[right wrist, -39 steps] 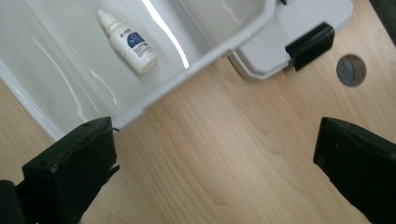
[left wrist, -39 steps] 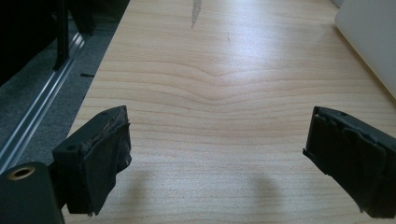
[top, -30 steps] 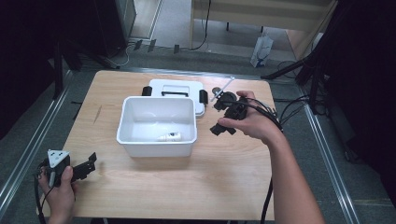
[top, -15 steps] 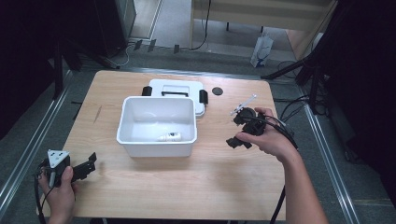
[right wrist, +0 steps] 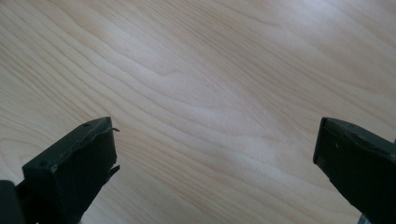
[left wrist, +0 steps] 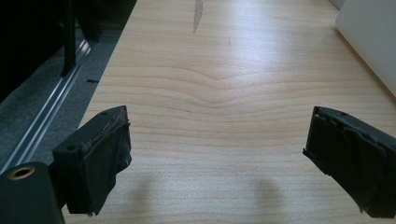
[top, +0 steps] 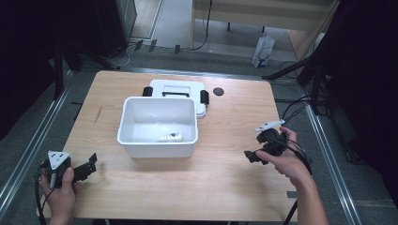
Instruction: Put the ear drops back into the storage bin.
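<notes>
Both grippers [top: 89, 164] [top: 251, 155] spread wide, empty, white bin [top: 141, 140] holding small bottle [top: 170, 138]

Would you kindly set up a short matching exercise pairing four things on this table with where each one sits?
Things:
1. white bin
2. white lid
3. small black disc
4. small white object

Places:
A. inside the bin, on its floor
B. flat on the table behind the bin
C. middle of the table, open top up
D. alone on the wood, right of the lid

Pairs: 1-C, 2-B, 3-D, 4-A
</notes>
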Motion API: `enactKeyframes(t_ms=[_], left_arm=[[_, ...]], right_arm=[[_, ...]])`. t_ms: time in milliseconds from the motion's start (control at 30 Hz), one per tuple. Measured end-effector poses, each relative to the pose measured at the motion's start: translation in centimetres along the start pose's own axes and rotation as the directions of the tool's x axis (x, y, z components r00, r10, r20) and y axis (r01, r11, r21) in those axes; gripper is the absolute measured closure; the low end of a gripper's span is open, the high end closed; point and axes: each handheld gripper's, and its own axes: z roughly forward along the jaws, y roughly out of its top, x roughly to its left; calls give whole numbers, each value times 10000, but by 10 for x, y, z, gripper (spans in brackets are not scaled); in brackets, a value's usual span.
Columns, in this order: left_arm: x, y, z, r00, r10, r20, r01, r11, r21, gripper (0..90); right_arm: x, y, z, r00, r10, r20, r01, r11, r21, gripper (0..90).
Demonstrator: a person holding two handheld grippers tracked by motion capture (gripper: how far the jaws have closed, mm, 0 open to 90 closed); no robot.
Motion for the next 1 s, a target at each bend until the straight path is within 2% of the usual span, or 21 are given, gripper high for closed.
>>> enactKeyframes(t_ms=[233,333,533,633,700,800,867,900,967,1000], left_arm=[[-1,0,-1,9999,98,-96,-99,9999,-19,76],[-1,0,-1,9998,92,-148,-93,9999,-69,76],[-2,-1,-2,9997,126,-203,-129,9998,-136,76],[-2,-1,-2,9996,136,-230,-139,9998,-129,76],[-2,-1,-2,9995,169,-255,-172,9998,-116,76],[-3,-1,-2,9994,176,-282,-179,9998,-110,76],[-3,-1,-2,9994,163,-295,-167,9998,-122,76],[-3,-1,-2,9994,163,-306,-167,9998,-121,76],[-3,-1,-2,9993,146,-344,-150,9998,-130,76],[-3,-1,-2,9992,156,-369,-160,9998,-101,76]], right_arm=[[-13,-47,10,9958,898,151,-887,9943,-597,0],[-16,-66,13,9935,1135,108,-1123,9901,-839,0],[-18,-103,14,9861,1664,35,-1644,9772,-1341,0],[-16,-122,14,9795,2013,-4,-1983,9645,-1745,0],[-15,-139,14,9744,2249,-43,-2204,9511,-2165,0],[-13,-153,15,9680,2506,-102,-2444,9332,-2634,0],[-11,-161,12,9602,2788,-163,-2690,9078,-3218,0],[-11,-165,8,9509,3071,-382,-2990,8801,-3687,0],[-10,-170,4,9374,3444,-517,-3353,8521,-4019,0],[-9,-172,3,9346,3528,-465,-3394,8445,-4143,0]])
